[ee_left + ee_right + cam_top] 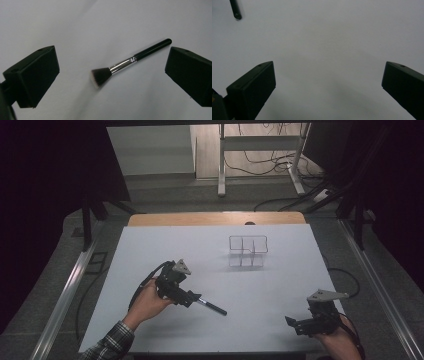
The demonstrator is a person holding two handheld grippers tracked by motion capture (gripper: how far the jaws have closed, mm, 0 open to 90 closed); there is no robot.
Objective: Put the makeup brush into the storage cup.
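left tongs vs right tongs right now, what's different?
The left tongs hang over the makeup brush, which lies between their jaws untouched; the right tongs have only bare table between theirs. In the high view the left tongs sit nearer the table's middle, the right tongs at its near right corner. Both are open and hold nothing.

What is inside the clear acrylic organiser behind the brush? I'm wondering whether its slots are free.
Through the clear acrylic compartment organiser, the high view shows thin dividers and white table, with nothing visibly inside. It is small and transparent, so tiny items could go unseen. The black-handled makeup brush lies outside it.
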